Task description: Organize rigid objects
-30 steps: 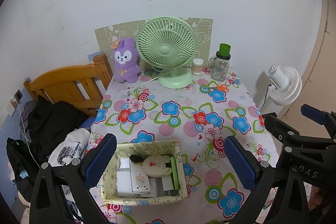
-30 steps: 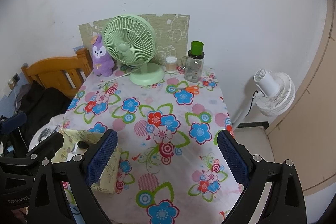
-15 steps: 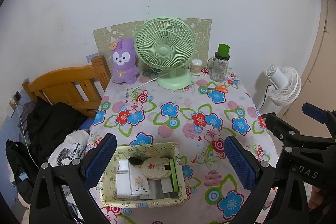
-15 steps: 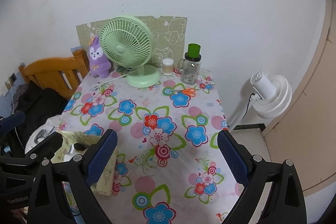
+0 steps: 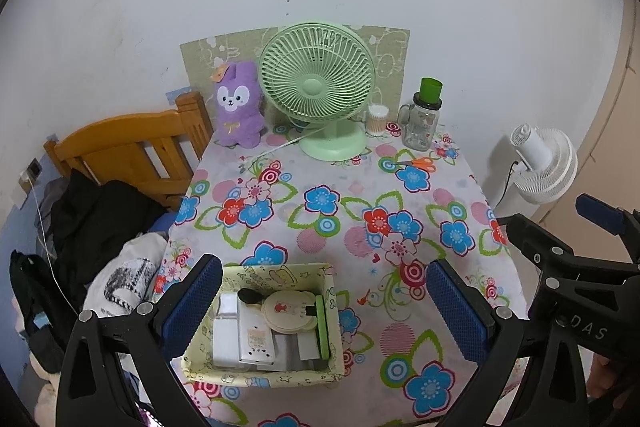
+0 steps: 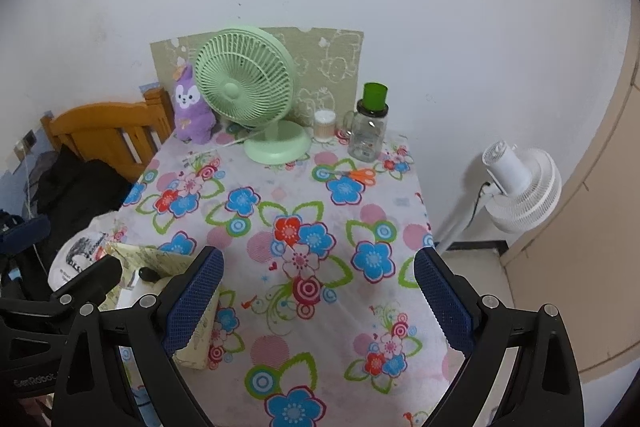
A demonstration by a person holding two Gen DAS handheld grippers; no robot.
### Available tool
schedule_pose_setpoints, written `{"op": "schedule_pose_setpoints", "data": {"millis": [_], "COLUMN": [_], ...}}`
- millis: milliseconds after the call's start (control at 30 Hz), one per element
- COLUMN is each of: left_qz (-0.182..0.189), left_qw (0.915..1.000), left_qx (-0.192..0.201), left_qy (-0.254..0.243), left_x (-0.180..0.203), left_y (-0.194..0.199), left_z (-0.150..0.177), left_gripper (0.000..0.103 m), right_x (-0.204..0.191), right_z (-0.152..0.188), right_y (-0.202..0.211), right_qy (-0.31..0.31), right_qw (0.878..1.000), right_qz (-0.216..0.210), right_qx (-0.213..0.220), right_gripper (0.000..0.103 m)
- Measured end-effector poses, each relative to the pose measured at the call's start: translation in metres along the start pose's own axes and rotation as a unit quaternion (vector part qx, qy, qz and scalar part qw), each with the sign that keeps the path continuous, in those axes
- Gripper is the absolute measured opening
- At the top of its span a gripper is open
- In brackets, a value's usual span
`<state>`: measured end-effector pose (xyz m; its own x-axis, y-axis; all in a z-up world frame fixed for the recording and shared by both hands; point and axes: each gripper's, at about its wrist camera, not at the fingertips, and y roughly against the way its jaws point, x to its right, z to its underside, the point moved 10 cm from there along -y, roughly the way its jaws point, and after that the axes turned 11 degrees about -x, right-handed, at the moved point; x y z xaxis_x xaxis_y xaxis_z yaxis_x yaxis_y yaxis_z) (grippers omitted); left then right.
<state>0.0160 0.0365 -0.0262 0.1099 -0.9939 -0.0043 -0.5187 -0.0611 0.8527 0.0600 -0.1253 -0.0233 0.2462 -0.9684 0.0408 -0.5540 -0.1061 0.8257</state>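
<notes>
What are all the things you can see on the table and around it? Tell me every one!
Table: one, flowery cloth, centre.
Storage box: one, pale yellow-green, near left edge, holding white boxes, a round cream case and a green bar.
Desk fan: one, green, at the back.
Plush bunny: one, purple, left of the fan.
Cotton swab jar: one, clear, right of the fan.
Bottle: one, clear with green cap, back right.
Scissors: one pair, orange, in front of the bottle.
Floor fan: one, white, right of the table.
Headboard: one, wooden, left.
Clothes pile: black and white, left.
Left gripper: blue pads, open.
Right gripper: blue pads, open.
</notes>
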Motion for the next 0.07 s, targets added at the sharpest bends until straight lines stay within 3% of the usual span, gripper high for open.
{"op": "schedule_pose_setpoints", "data": {"millis": [67], "left_qz": [-0.002], "left_qw": [1.0000], "left_qx": [-0.004], "left_qy": [0.005], "left_x": [0.0007], "left_y": [0.0002], "left_z": [-0.0002], "left_gripper": [0.103], "right_x": [0.0004], "right_z": [-0.0013], "right_y": [-0.0001], "right_qy": [0.004], "right_qw": [1.000], "right_qz": [-0.009], "right_qx": [0.001], "right_gripper": [0.098]}}
